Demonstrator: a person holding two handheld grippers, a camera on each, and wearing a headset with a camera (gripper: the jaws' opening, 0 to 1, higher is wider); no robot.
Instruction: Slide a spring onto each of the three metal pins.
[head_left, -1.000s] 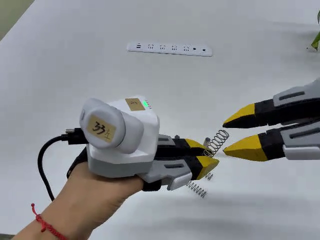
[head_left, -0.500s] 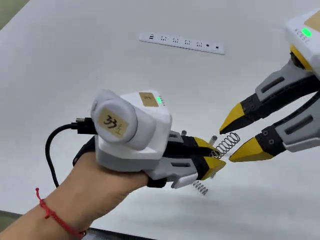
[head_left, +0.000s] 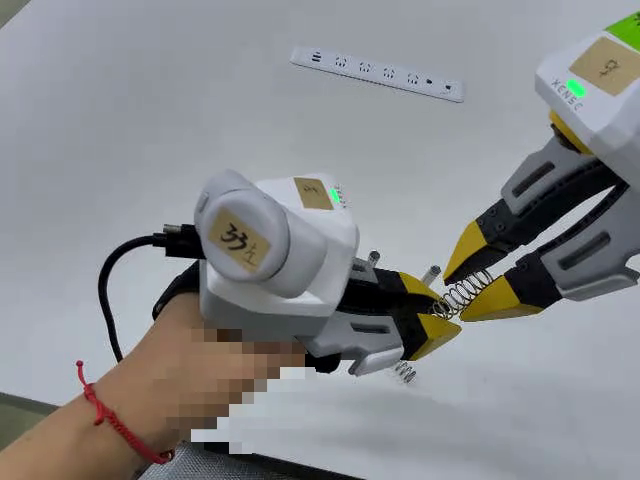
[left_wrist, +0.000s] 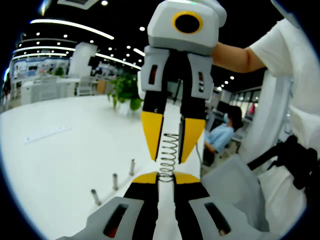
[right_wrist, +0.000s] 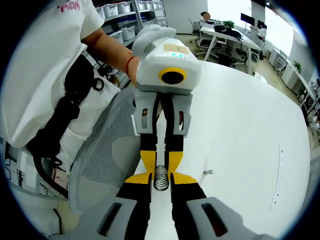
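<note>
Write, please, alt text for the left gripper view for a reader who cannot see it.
The left gripper holds one end of a spring while the right gripper, facing it, straddles the other end with its yellow jaws. Three bare metal pins stand upright on the white table to the lower left.

Spring (head_left: 466, 291): bright bare metal wire. Pins (head_left: 431, 273): dull silvery metal. Table (head_left: 150, 130): smooth, matt white. Power strip (head_left: 380, 72): white plastic. Cable (head_left: 102, 295): black, matt sheath. Wrist cord (head_left: 112, 428): red thread.
</note>
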